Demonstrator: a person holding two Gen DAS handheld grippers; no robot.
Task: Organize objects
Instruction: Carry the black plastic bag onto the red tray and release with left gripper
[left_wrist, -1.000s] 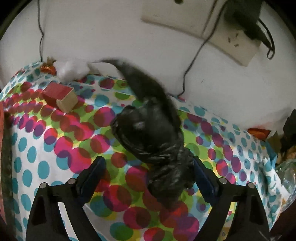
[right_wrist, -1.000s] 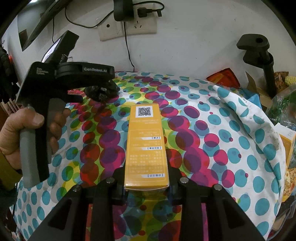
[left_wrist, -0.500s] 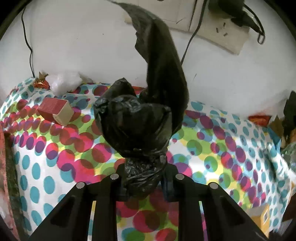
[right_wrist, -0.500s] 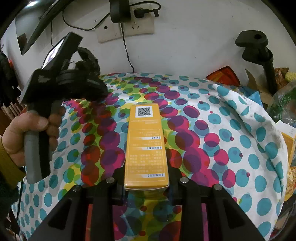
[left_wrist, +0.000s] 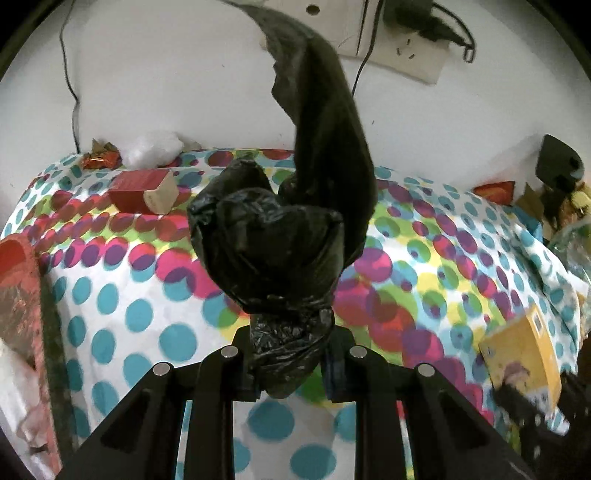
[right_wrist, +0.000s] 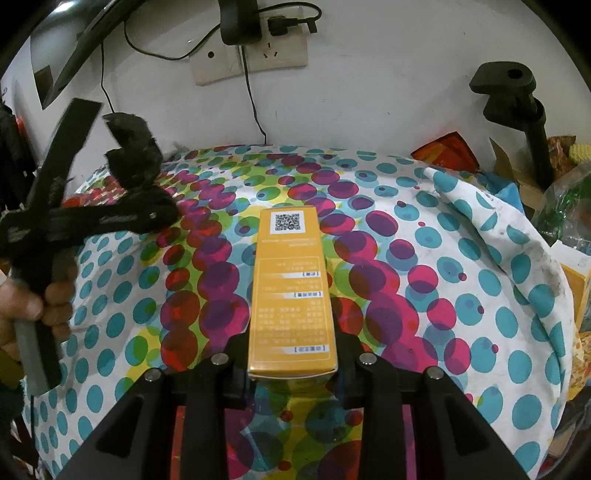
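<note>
My left gripper (left_wrist: 290, 363) is shut on a crumpled black plastic bag (left_wrist: 273, 254) and holds it up above the polka-dot cloth (left_wrist: 110, 295); a long flap of the bag stands up toward the wall. The bag and left gripper also show blurred at the left of the right wrist view (right_wrist: 133, 162). My right gripper (right_wrist: 291, 373) is shut on a long yellow box (right_wrist: 291, 291) with a QR code, held level over the cloth (right_wrist: 480, 295). The yellow box also shows at the lower right of the left wrist view (left_wrist: 524, 354).
A red and tan box (left_wrist: 142, 190), a white crumpled bag (left_wrist: 155, 149) and a foil wrapper (left_wrist: 101, 159) lie at the cloth's far left. Wall sockets with cables (right_wrist: 258, 55), a black clamp stand (right_wrist: 517, 110) and packets (right_wrist: 447, 151) are at the back right.
My left gripper closed on the black bag and lifted it off the cloth; the bag's flap swung upward. The right gripper kept holding the yellow box nearly still.
</note>
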